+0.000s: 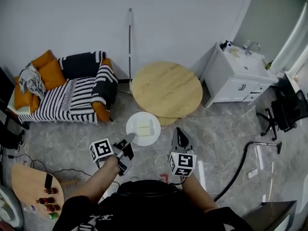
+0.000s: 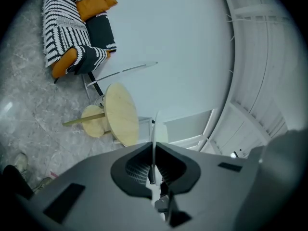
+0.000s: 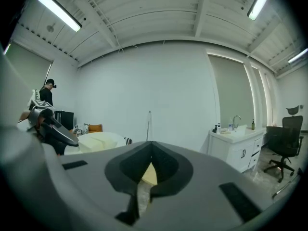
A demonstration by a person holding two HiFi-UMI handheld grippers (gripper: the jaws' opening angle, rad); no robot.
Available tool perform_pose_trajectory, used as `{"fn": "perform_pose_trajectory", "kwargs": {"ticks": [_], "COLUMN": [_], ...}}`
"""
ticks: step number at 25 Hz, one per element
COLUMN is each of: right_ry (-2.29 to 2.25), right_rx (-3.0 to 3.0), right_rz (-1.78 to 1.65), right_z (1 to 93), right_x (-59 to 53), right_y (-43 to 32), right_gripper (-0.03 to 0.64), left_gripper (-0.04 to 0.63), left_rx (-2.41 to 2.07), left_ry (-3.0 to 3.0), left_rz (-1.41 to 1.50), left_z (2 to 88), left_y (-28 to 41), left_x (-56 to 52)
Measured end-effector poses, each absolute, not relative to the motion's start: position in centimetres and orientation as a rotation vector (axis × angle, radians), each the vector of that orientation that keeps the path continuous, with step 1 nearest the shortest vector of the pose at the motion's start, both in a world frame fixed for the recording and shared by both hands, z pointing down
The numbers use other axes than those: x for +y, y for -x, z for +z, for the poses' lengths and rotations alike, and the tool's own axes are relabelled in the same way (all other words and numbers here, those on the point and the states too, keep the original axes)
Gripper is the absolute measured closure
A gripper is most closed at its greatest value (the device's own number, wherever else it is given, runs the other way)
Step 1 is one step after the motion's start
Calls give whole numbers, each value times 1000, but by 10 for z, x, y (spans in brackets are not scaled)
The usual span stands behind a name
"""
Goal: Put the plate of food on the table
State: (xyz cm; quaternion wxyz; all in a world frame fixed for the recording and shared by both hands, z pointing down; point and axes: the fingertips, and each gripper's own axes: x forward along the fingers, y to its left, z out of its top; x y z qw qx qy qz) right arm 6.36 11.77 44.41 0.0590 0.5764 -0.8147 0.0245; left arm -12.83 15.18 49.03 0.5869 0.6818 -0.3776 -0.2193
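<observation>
A white plate (image 1: 143, 128) with pale blocks of food (image 1: 144, 127) hangs above the floor, just in front of the round wooden table (image 1: 167, 88). My left gripper (image 1: 130, 137) is shut on the plate's near-left rim. In the left gripper view the plate (image 2: 154, 129) shows edge-on as a thin white line pinched between the jaws of the left gripper (image 2: 153, 150), with the table (image 2: 120, 114) beyond. My right gripper (image 1: 179, 133) stands to the right of the plate, shut and holding nothing. The right gripper view shows the plate (image 3: 96, 141) off to its left.
A striped sofa (image 1: 72, 88) with orange cushions is at the left. A white sink cabinet (image 1: 238, 73) stands right of the table, a black office chair (image 1: 284, 112) beyond it. A hose (image 1: 240, 162) lies on the floor at right. A person (image 3: 46, 95) stands far off.
</observation>
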Motion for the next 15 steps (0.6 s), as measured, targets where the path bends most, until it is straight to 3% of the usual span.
{"fn": "perform_pose_trajectory", "kwargs": {"ticks": [15], "right_ry": [-1747], "right_rx": [-2436], "right_rz": [92], "right_z": [449], "right_x": [122], "right_y": [-48], "right_gripper": [611], "left_gripper": [577], "left_rx": [-835], "left_ry": [-1613], "left_rz": [-469], "left_z": [491], "left_y": [135], "left_x": [149]}}
